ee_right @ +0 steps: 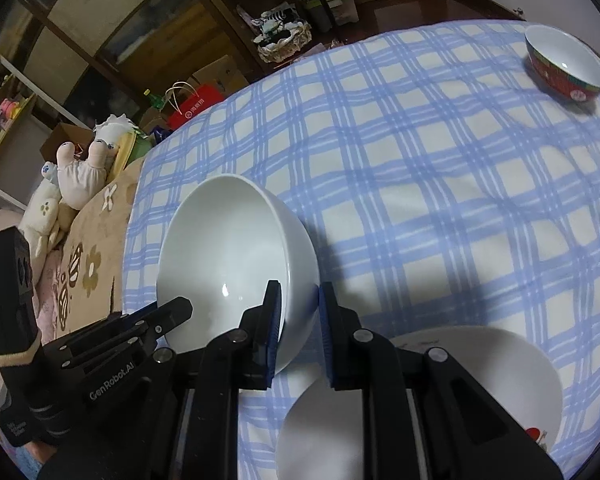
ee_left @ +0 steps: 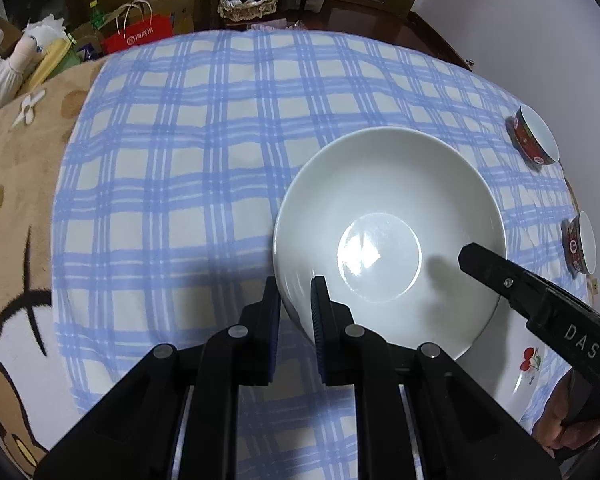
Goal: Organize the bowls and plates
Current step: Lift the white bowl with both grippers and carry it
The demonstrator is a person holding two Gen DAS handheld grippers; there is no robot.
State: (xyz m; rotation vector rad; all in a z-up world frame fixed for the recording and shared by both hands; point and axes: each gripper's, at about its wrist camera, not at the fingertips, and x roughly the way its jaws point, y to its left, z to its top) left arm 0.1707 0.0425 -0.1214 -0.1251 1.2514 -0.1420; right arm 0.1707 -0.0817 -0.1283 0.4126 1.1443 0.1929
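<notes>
Item one — the large white bowl: you held it by its rim from two sides, above the blue-checked cloth that covered the worktop. Your left gripper had its jaws clenched on the near rim, one blue pad outside the wall and one inside. Your right gripper gripped the opposite rim in the same manner, one pad inside the bowl and one against the outer wall; in the left wrist view its black finger reached over the bowl's right edge. Whether the bowl's base touched the cloth could not be told. Item two: a white plate with a cherry motif, lying on the cloth just beside and partly beneath the bowl on your right, near the table edge. Item three — a small bowl, red patterned outside and white inside, standing toward the far right of the cloth, well apart from the white bowl. Item four: a second red patterned bowl, nearer, at the right edge of the left wrist view. Off the cloth to the left lay a tan flowered blanket and soft toys; a red paper bag stood beyond.
</notes>
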